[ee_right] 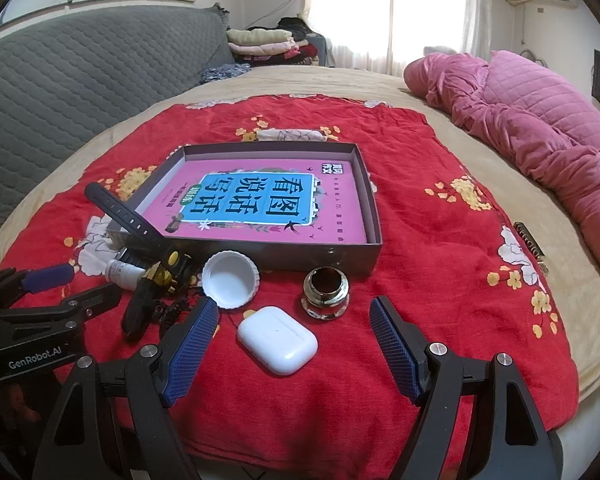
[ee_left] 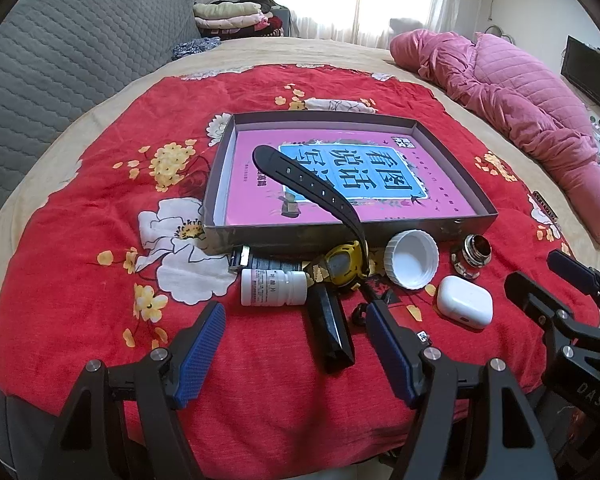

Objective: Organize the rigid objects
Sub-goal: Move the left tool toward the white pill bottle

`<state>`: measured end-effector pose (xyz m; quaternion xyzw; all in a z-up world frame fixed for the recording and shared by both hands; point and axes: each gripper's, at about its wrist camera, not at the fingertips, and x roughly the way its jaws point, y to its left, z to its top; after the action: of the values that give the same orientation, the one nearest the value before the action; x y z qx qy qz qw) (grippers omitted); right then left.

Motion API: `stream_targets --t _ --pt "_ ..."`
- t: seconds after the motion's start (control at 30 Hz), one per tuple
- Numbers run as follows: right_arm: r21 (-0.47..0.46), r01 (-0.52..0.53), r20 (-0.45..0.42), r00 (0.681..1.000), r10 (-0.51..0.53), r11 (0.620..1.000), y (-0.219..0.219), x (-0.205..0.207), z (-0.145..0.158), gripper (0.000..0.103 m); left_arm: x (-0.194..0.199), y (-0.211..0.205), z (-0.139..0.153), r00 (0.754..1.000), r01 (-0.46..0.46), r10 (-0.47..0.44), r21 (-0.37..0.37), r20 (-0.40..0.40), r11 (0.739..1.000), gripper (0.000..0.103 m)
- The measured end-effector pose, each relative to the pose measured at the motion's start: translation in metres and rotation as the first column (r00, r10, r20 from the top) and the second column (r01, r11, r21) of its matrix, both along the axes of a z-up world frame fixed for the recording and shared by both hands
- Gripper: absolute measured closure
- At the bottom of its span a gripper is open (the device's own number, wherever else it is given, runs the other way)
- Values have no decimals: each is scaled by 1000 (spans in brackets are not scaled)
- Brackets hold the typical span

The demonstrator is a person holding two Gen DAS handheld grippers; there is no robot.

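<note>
A grey cardboard box (ee_left: pixel 332 233) (ee_right: pixel 320 256) holds a pink book (ee_left: pixel 428 200) (ee_right: pixel 340 224). In front of it lie a yellow watch (ee_left: pixel 342 266) (ee_right: pixel 172 268) with its black strap over the box wall, a white pill bottle (ee_left: pixel 272 287) (ee_right: pixel 122 270), a white jar lid (ee_left: pixel 411 258) (ee_right: pixel 230 278), a metal fitting (ee_left: pixel 471 254) (ee_right: pixel 326 288), a white earbud case (ee_left: pixel 465 299) (ee_right: pixel 278 339) and a black oblong piece (ee_left: pixel 332 330). My left gripper (ee_left: pixel 296 350) is open, empty, around the black piece. My right gripper (ee_right: pixel 294 346) is open, empty, around the earbud case.
A red floral cloth (ee_left: pixel 100 280) covers a beige bed. A pink quilt (ee_left: pixel 520 108) lies at the right, a grey quilted headboard (ee_left: pixel 60 60) at the left, folded clothes (ee_left: pixel 232 16) at the back. A small dark object (ee_right: pixel 530 244) lies at the cloth's right edge.
</note>
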<state>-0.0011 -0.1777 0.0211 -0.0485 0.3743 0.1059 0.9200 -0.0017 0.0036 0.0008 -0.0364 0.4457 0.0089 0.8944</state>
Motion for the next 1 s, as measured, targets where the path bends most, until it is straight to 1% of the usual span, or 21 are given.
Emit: stream_targets --t 0.27,0.57,0.77,1.0 --pt "5 21 -5 1000 -21 1000 -5 3 -1 24 0 8 -1 1000 -19 19 -2 -14 1000 31" --pt "13 53 -12 999 -53 999 -15 5 -3 24 -1 27 -3 998 -51 50 -17 -43 999 31" --pt "24 73 -37 997 -72 997 -21 8 -8 24 1 41 -8 994 -85 83 -32 -64 996 31" --pt "26 82 -57 995 -80 996 -23 11 -12 24 8 43 -16 994 -80 76 -49 -83 996 31"
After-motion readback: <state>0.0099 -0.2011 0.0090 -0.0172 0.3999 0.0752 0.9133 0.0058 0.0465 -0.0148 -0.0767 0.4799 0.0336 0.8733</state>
